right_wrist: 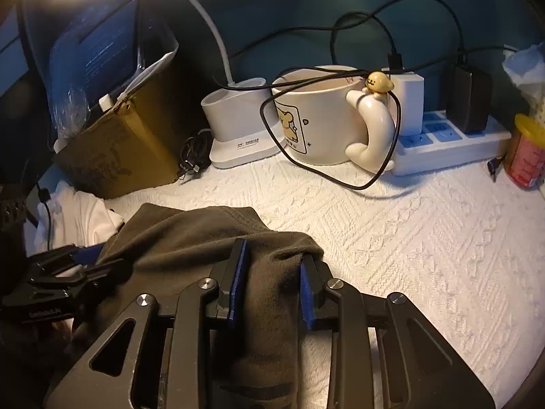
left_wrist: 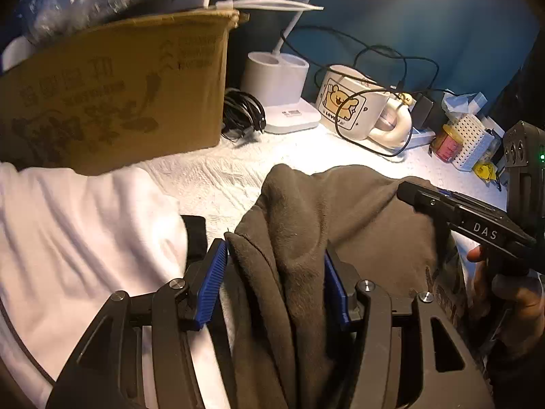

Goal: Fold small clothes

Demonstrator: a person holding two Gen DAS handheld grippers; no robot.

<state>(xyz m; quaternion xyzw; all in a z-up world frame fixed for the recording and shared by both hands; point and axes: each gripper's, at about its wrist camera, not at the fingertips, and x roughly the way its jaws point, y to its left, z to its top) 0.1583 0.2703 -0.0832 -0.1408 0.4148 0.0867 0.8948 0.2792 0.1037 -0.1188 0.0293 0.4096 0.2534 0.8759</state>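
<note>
Nearest you, at six o'clock in the left wrist view, your left tool [left_wrist: 276,286] stands with its blue pads [left_wrist: 213,283] apart, a bunched fold of the dark olive-brown garment [left_wrist: 340,211] running up between them; whether the pads still touch the cloth, you cannot tell. In the right wrist view your right tool [right_wrist: 272,283] also straddles a ridge of the same garment [right_wrist: 190,235], jaws apart, the cloth filling the gap between them. The garment lies on the white textured surface [right_wrist: 425,238], its long axis running from six o'clock toward eleven o'clock in the right view, the rounded end pointing away from you. In the left view the right tool's body at three o'clock carries the letters "DAS" [left_wrist: 485,231]. At nine o'clock in that view lies a white garment [left_wrist: 85,238]. Farther off, at ten o'clock, a cardboard box [left_wrist: 112,99] shows printed characters too blurred to read. At one o'clock stands a cream mug [left_wrist: 347,105] with a cartoon bear and a partly hidden word beginning "LOV". Behind it in the right view a white power strip [right_wrist: 453,143] sits at two o'clock, with a black cable [right_wrist: 327,173] looped around the mug.
</note>
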